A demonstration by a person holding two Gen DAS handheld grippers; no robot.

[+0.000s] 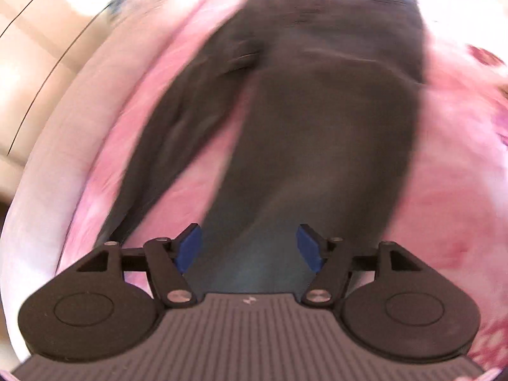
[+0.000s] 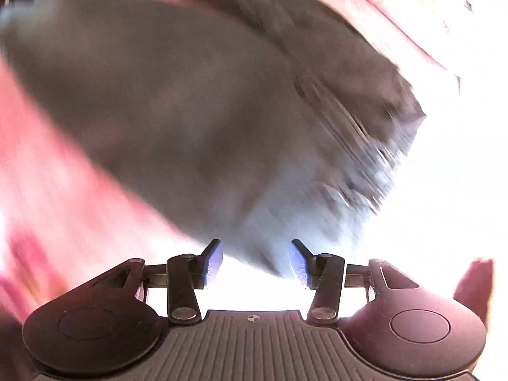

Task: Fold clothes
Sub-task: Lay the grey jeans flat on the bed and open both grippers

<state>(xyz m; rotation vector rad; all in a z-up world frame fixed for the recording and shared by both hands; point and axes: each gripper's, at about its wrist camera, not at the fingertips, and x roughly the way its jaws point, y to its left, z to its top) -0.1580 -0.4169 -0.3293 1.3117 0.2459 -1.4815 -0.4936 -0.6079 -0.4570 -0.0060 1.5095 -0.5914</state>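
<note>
Dark grey jeans [image 1: 304,120] lie spread flat on a pink patterned bed sheet [image 1: 451,190], waistband far, legs running toward me. My left gripper [image 1: 249,247] is open and empty, just above the lower part of the right-hand leg. In the right wrist view the jeans [image 2: 177,101] are blurred, with a frayed hem [image 2: 374,171] at the right. My right gripper [image 2: 255,263] is open and empty, close over the cloth's near edge.
The bed edge with a pale border [image 1: 41,165] curves along the left, and cream floor or wall [image 1: 28,50] lies beyond it. Bright overexposed sheet [image 2: 444,197] fills the right of the right wrist view. Both views are motion-blurred.
</note>
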